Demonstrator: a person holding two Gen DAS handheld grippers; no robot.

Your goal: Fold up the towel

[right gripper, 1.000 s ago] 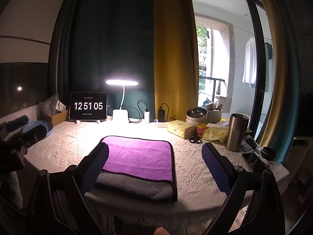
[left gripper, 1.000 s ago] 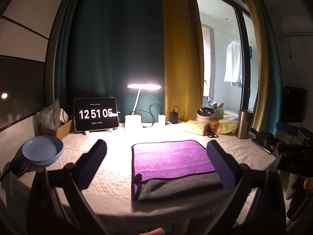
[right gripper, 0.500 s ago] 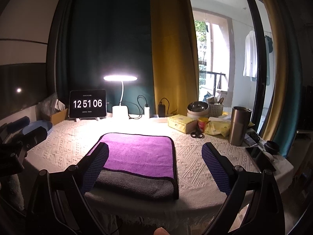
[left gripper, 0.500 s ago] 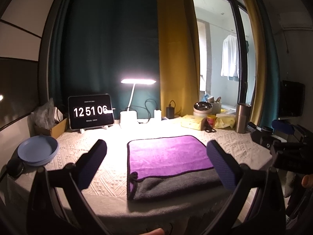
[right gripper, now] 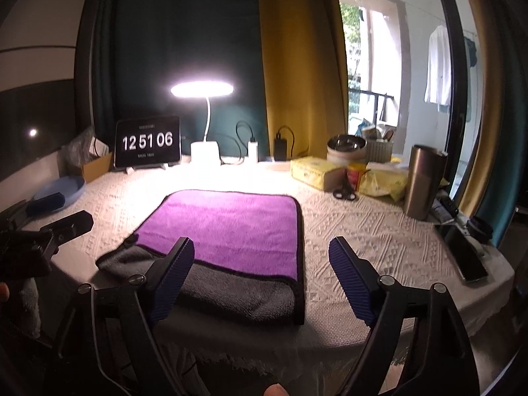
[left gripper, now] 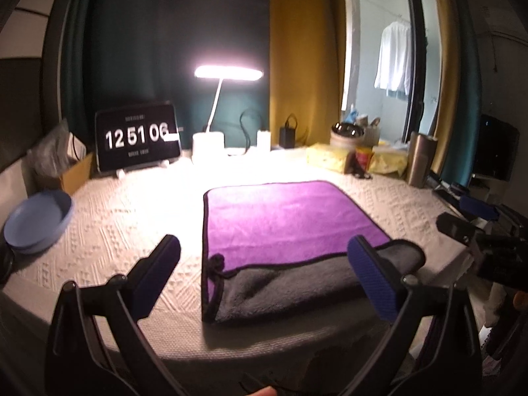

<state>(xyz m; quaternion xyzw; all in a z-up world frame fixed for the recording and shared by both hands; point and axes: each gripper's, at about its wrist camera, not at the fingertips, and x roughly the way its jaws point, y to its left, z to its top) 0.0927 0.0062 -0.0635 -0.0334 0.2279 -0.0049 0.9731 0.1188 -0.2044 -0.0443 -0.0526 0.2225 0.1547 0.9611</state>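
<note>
A purple towel (left gripper: 283, 221) with a grey underside and black trim lies on the white tablecloth (left gripper: 125, 231), its near edge folded back to show a grey band (left gripper: 283, 290). It also shows in the right wrist view (right gripper: 227, 227). My left gripper (left gripper: 264, 270) is open and empty, above the towel's near left corner. My right gripper (right gripper: 260, 270) is open and empty, above the towel's near right corner. The right gripper's body shows at the right of the left wrist view (left gripper: 485, 231).
At the back stand a clock tablet (left gripper: 137, 140), a lit desk lamp (left gripper: 227, 72), chargers, a yellow box (right gripper: 312, 173), scissors (right gripper: 345, 193) and a steel tumbler (right gripper: 425, 181). A blue bowl (left gripper: 36, 221) sits at the left. A phone (right gripper: 462, 254) lies at the right edge.
Both grippers have moved forward and lower toward the towel's near edge. The towel has not moved. Both stay open.
</note>
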